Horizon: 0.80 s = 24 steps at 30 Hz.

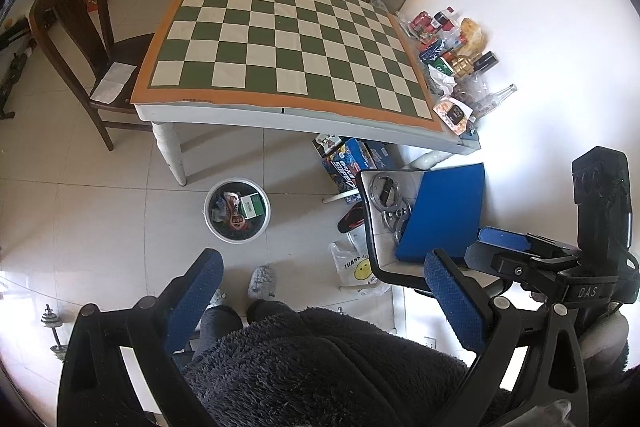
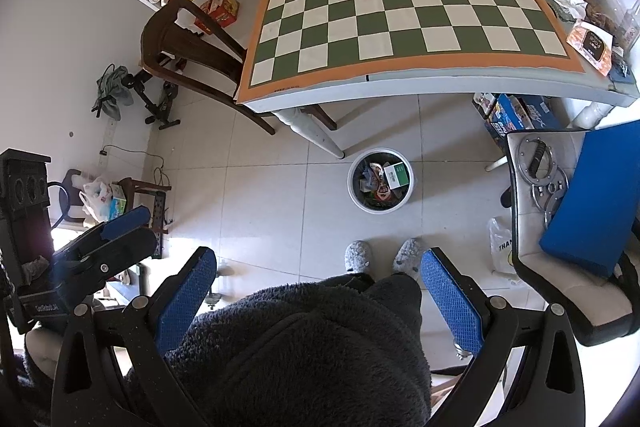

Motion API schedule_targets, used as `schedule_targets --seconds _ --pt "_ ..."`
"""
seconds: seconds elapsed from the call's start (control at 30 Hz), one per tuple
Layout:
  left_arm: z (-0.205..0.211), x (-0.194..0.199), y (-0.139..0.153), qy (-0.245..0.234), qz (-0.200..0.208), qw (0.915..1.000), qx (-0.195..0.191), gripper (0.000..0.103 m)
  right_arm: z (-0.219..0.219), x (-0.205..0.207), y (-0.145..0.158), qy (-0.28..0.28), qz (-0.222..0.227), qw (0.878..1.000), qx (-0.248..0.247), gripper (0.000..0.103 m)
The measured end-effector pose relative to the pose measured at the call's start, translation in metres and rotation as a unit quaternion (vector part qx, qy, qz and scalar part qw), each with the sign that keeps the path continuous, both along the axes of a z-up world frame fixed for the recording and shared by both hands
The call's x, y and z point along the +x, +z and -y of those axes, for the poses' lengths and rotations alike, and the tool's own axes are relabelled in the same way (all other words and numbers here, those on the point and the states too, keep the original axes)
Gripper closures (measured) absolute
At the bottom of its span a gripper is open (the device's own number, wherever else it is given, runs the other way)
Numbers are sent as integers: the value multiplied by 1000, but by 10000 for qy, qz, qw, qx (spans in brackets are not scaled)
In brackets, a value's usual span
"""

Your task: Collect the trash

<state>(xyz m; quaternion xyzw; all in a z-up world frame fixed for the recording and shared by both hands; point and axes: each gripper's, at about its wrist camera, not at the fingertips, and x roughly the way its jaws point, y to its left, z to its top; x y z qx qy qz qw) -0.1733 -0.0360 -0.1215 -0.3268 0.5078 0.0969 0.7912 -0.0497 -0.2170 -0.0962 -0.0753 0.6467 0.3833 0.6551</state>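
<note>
Left wrist view puts the trash where I need it: a heap of wrappers, cans and bottles (image 1: pixel 456 63) along the far right edge of the table (image 1: pixel 280 115), beside the checkered mat (image 1: pixel 280 35), with a clear bottle (image 1: pixel 502 93) lying at its outer fringe. The bin (image 1: pixel 237 209) stands on the floor tiles just in front of the near table leg, and it already holds a green-and-white box and some wrappers.

I judge the step in hand to be reaching for the next piece. To do it well I would take something from the near end of the heap, perhaps the orange packet (image 1: pixel 452 111) at the table corner, since it lies flat and apart enough to pinch by an edge without dragging its neighbours off the table. The bottle looks likely to roll, so I would leave it for a squarer grip.

My left gripper (image 1: pixel 320 291) hangs high and back from the table, tipped downward over my own lap and slippers (image 1: pixel 262 281), fingers spread wide with nothing between them. My right gripper (image 2: pixel 320 291) is posed much the same, spread and empty, and appears in the left view off to the right, above the chair (image 1: pixel 376 227) carrying a blue cushion (image 1: pixel 444 211).
</note>
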Motion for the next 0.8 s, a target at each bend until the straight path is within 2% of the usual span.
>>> schedule_targets --seconds 0.8 --pt "-2 -6 1 2 11 10000 -9 0 0 4 10 63 13 10000 42 0"
